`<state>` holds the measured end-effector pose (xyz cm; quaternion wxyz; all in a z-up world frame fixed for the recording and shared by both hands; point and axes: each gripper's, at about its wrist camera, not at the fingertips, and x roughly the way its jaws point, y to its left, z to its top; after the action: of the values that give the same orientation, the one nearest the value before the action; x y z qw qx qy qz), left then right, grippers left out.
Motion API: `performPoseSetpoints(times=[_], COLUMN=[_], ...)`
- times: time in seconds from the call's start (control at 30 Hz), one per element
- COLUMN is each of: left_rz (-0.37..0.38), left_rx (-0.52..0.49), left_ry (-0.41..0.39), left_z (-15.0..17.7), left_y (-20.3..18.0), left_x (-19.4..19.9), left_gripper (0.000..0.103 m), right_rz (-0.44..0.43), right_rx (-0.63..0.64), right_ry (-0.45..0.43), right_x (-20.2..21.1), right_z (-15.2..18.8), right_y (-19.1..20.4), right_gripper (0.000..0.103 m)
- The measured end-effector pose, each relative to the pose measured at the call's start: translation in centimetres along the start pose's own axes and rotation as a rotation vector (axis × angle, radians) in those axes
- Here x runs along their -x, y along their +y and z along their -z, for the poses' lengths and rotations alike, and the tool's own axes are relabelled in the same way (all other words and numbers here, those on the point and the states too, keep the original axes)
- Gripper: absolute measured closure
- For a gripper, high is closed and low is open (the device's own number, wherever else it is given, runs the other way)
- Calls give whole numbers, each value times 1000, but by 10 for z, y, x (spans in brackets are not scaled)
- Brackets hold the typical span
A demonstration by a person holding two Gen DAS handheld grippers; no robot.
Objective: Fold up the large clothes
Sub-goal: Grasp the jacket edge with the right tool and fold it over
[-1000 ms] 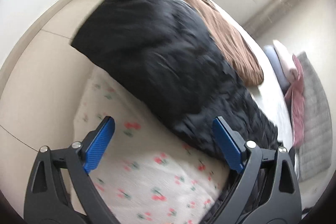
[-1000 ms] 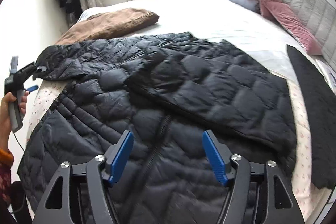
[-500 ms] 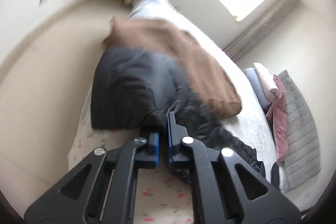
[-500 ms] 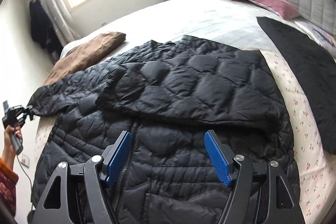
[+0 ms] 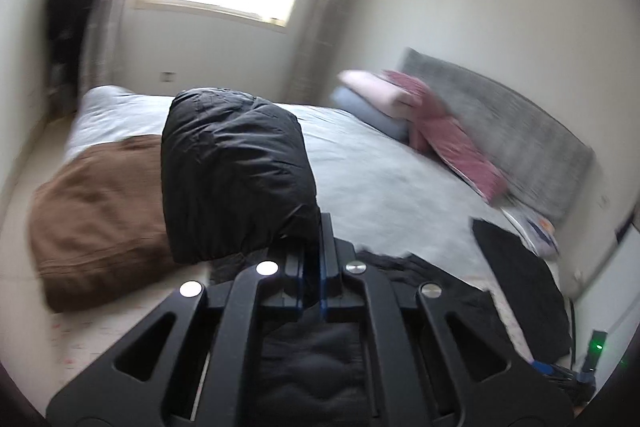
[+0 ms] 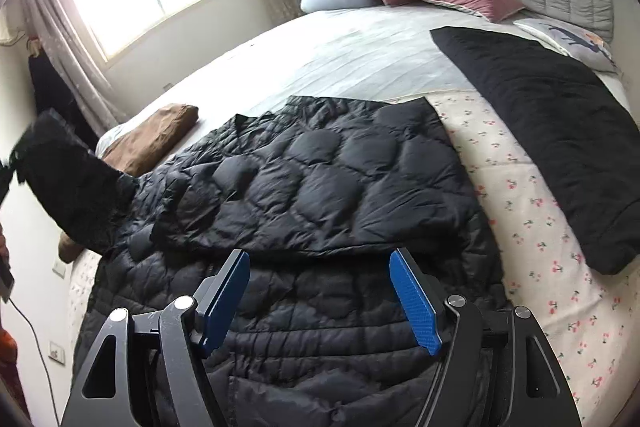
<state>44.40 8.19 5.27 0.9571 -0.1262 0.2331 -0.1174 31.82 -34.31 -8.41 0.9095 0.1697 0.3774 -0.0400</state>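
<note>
On the bed (image 6: 360, 59), the black puffer jacket (image 6: 320, 187) lay spread; our left gripper (image 5: 312, 251) pinched its raised sleeve (image 5: 232, 179), our right gripper (image 6: 320, 299) hovered agape. We judged the sleeve should cross flat, unbunched.

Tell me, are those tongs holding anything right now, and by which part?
The left tongs pinch the black puffer jacket by its sleeve end, lifted. The right tongs hold nothing.
</note>
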Motion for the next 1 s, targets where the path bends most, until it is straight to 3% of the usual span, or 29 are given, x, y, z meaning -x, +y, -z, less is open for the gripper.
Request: performPoseSetpoints(times=[0.2, 0.33, 0.43, 0.47, 0.53, 0.6, 0.67, 0.83, 1.0], left_rz=[123, 207, 309, 360, 398, 416, 397, 305, 224], left_rx=[-127, -220, -293, -326, -372, -442, -472, -428, -399], left_ry=[122, 263, 463, 577, 652, 633, 580, 571, 524], left_z=[33, 80, 127, 147, 165, 176, 175, 162, 148], left_y=[-96, -143, -169, -176, -183, -185, -180, -155, -111], left_x=[-51, -86, -114, -125, -128, -113, -102, -102, -86], left_gripper=[97, 97, 90, 82, 69, 49, 38, 37, 36], right_rz=[-18, -52, -63, -63, -66, -64, -62, -82, -196], right_rx=[-26, -47, -52, -55, -66, -79, -104, -163, -213], right_ry=[38, 60, 71, 74, 76, 70, 62, 77, 110], right_x=[-12, -19, -24, -24, -24, -23, -21, -25, -31], right_z=[4, 7, 9, 9, 9, 7, 6, 5, 9], right_y=[-9, -11, -13, -13, -18, -22, -29, -40, -40], right_gripper=[29, 29, 29, 29, 29, 29, 29, 29, 29])
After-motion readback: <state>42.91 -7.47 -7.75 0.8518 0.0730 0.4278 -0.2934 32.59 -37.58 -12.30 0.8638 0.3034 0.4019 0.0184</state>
